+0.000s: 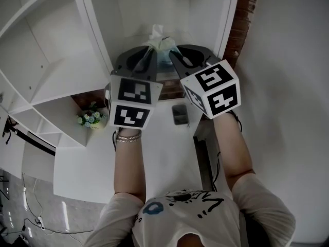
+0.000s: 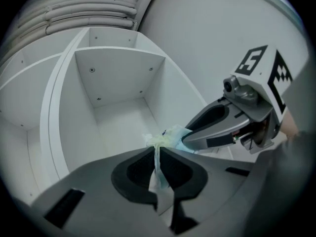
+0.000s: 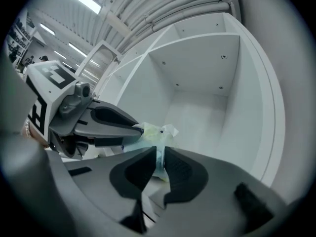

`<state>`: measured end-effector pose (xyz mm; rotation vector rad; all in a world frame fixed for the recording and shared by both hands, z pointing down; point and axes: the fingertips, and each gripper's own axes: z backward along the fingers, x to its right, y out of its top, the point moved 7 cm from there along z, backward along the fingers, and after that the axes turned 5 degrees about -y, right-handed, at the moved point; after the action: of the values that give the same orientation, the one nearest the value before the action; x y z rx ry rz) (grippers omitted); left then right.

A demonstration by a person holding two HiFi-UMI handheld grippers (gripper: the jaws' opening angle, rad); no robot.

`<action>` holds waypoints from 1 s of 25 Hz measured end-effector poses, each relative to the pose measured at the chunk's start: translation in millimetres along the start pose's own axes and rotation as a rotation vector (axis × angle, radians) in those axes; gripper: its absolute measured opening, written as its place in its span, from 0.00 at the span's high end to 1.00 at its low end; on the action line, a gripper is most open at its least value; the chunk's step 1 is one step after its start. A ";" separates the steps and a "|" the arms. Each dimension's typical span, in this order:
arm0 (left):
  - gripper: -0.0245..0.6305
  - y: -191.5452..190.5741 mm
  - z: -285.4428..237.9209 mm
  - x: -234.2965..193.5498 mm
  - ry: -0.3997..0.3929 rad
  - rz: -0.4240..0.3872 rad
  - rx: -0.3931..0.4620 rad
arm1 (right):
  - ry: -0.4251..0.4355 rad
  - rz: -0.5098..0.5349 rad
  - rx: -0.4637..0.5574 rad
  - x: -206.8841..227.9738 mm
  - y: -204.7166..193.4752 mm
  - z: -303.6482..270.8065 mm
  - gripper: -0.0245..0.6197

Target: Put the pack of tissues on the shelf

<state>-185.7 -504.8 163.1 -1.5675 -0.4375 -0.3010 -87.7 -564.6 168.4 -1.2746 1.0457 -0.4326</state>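
- While both grippers pinch it, the pack of tissues hangs between them, just in front of an open compartment of the white shelf. Its thin wrapping is pale, with a little green and blue.
- The left gripper has its jaws almost together, and a fold of the wrapping is pressed between the pads.
- The right gripper is narrow in the same way, closed on another fold of the same pack.
- The tips of the two grippers come close to each other at the pack, one from each side.
- I cannot tell if the pack touches the board of the compartment.
- Each gripper carries a cube with black and white square markers, turned up toward the person's head.
- On the person's left wrist there is a bracelet.
- Below the grippers is a white table, and a small dark flat object lies on it.
- A small bunch of flowers stands at the left of the table, near the lower boards of the shelf.
- A brick column rises at the right of the shelf, next to a plain white wall.
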 end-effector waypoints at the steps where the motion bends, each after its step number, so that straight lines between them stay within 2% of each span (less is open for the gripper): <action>1: 0.93 -0.4 0.3 0.7 0.016 -0.015 -0.008 | -0.004 -0.008 -0.007 0.3 -0.2 -0.4 0.90; 3: 0.91 -2.2 2.1 1.4 0.038 -0.030 -0.013 | 0.000 -0.028 -0.016 0.3 -1.4 -0.5 0.90; 5: 0.81 -5.1 3.6 1.5 0.046 -0.025 -0.012 | 0.013 -0.047 -0.024 -1.0 -2.7 0.2 0.79; 6: 0.78 -6.1 4.3 1.5 0.051 -0.025 -0.012 | 0.017 -0.051 -0.027 -1.5 -3.0 0.9 0.76; 11: 0.76 -8.0 12.5 2.7 0.105 -0.064 -0.028 | -0.003 -0.061 0.005 0.9 -2.1 8.8 0.77; 19: 0.76 -3.8 40.8 4.9 0.112 -0.050 0.033 | -0.015 0.015 0.081 -2.8 5.4 30.8 0.77; 21: 0.76 -0.6 48.3 6.7 0.105 -0.046 0.057 | -0.013 0.041 0.108 -6.1 7.8 38.5 0.84; 22: 0.78 -0.2 50.6 7.4 0.097 -0.043 0.063 | -0.005 0.044 0.118 -8.0 8.2 40.9 0.88; 25: 0.89 -5.9 47.2 8.4 0.062 -0.026 0.036 | 0.039 0.026 0.108 -12.9 5.0 38.2 0.90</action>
<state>-184.5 -457.0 169.9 -1.5144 -0.4131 -0.3587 -64.1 -531.6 166.6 -1.1595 1.0566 -0.4889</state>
